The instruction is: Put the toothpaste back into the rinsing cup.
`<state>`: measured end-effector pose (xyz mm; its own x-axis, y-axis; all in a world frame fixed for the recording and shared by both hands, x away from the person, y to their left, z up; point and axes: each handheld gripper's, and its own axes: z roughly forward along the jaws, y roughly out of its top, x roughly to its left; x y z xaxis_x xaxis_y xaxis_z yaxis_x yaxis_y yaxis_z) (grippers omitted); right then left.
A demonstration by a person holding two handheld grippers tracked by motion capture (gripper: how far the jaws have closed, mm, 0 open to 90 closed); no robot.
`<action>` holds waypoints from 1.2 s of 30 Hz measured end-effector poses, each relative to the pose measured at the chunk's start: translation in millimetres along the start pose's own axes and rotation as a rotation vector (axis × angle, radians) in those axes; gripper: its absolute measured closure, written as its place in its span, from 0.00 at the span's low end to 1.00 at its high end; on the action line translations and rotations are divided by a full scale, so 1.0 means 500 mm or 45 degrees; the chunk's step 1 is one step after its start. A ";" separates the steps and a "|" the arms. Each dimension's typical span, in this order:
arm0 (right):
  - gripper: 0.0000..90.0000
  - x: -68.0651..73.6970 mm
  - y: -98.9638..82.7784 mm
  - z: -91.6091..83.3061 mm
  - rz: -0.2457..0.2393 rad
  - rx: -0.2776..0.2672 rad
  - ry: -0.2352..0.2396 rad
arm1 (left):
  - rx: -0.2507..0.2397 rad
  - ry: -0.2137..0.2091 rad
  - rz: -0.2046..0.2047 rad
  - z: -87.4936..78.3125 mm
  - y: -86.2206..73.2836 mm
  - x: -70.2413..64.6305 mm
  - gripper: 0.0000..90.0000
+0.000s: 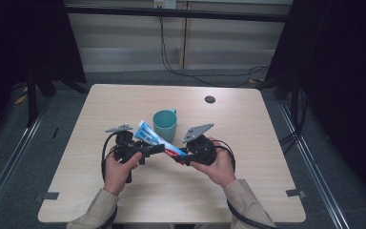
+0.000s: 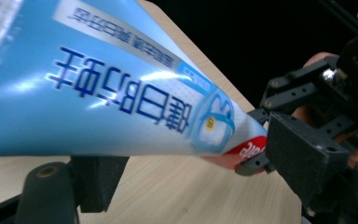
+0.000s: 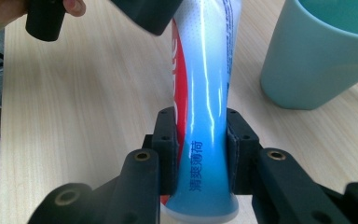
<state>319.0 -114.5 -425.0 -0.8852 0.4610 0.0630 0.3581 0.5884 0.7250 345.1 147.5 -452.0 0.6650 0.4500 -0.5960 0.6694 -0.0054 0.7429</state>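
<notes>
Currently a toothpaste tube [image 1: 153,137] is being held up over the wooden table [image 1: 248,143] between two handheld grippers, just in front of the teal mug [image 1: 165,124]. At the left, the left gripper [image 1: 158,148] is being carried by the person's left hand [image 1: 118,169], its jaws pointing right toward the tube's middle. In the left gripper view the blue tube [image 2: 121,88] is lying across the frame above one black jaw; whether the pads are pressing on it cannot be told, and the other jaw is hidden. At the centre, the tube is being kept slanted, its flat crimped end up and left beside the mug, its red-striped end down and right. At the right, the right gripper [image 1: 183,155] is being held in the right hand [image 1: 219,167], and its jaws are being clamped tight on the tube near the lower end. In the right gripper view both pads are being pressed against the tube's [image 3: 204,140] sides, with the mug [image 3: 317,56] standing on the table to the upper right.
</notes>
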 end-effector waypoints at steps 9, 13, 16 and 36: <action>0.78 0.007 -0.003 0.013 -0.003 -0.003 0.021 | -0.073 -0.012 -0.062 -0.008 0.006 0.005 0.38; 0.78 0.007 -0.003 0.015 -0.004 -0.003 0.027 | -0.086 -0.018 -0.077 -0.010 0.007 0.006 0.41; 0.78 0.008 -0.004 0.017 -0.007 -0.002 0.022 | -0.103 -0.019 -0.087 -0.010 0.006 0.007 0.44; 0.75 0.015 -0.004 0.034 0.014 -0.020 0.029 | -0.185 -0.059 -0.058 -0.020 0.013 -0.005 0.72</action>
<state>316.4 -100.9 -437.8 -0.8879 0.4519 0.0865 0.3632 0.5731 0.7346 344.2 155.3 -442.7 0.6520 0.4049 -0.6411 0.6464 0.1450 0.7491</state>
